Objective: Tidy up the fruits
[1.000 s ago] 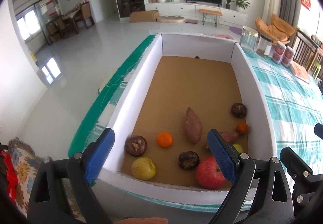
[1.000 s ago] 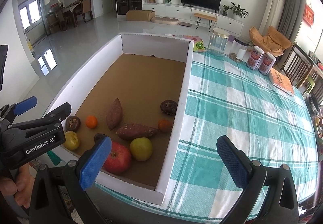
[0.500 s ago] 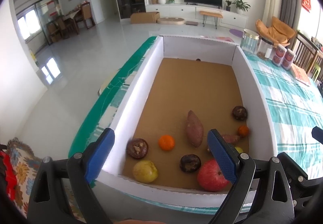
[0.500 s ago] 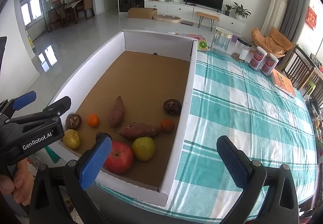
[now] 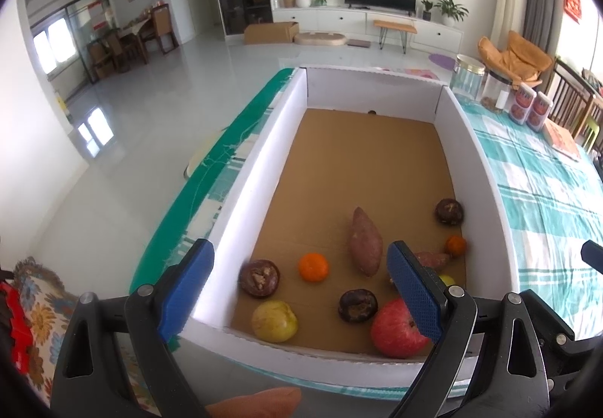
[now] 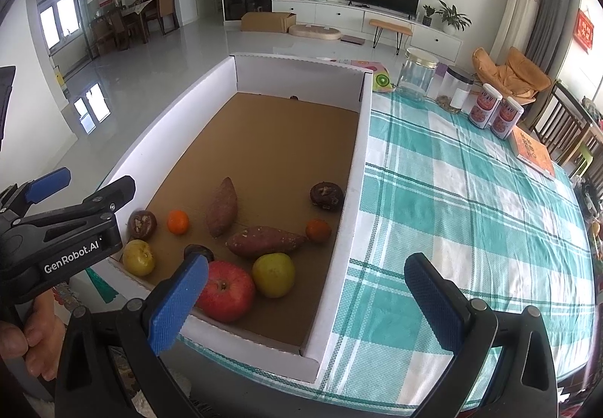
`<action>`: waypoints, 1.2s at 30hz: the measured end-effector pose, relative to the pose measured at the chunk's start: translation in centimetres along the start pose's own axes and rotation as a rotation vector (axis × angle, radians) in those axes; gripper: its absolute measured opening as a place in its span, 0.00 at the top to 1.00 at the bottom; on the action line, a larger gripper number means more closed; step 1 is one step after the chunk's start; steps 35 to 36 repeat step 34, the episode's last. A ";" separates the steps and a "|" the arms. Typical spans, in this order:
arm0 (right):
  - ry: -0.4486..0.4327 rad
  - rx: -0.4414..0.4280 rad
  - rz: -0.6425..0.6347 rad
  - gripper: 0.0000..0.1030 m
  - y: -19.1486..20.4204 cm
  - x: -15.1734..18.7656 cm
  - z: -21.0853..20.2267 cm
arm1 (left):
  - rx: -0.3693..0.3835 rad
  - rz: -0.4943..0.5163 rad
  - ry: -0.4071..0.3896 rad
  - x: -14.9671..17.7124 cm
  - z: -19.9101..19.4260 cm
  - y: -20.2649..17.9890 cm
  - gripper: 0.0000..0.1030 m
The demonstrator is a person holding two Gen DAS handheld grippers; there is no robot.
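Both held wide apart, empty: left gripper (image 5: 301,282) above box (image 5: 264,169) front; right gripper (image 6: 305,293) over its right wall; red apple (image 6: 225,290), probably, nearest.

Matt brown cardboard floor of the box (image 6: 271,139) with smooth white walls, woven checked tablecloth (image 6: 452,214), glossy red apple (image 6: 225,290), rough-skinned sweet potato (image 6: 222,207), textured blue gripper pads (image 6: 177,301), glass jar (image 6: 416,73).
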State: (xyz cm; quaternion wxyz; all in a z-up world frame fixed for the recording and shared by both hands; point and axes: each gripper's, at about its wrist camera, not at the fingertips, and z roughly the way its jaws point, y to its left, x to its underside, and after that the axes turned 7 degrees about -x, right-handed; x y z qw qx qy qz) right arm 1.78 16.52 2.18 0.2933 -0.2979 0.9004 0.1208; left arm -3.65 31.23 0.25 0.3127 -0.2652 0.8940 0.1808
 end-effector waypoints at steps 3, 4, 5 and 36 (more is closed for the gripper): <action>0.002 -0.002 0.000 0.00 0.1 0.0 0.0 | 0.001 -0.004 0.000 -0.1 0.0 0.1 0.08; 0.003 -0.001 -0.001 0.00 0.1 0.1 0.0 | -0.001 -0.005 0.001 -0.1 0.0 0.1 0.08; 0.004 -0.002 -0.001 0.00 0.1 0.1 0.0 | -0.001 -0.006 0.002 -0.1 0.0 0.1 0.08; 0.031 -0.015 0.000 0.00 0.4 0.6 0.8 | 0.028 0.001 0.006 0.2 0.2 0.3 0.08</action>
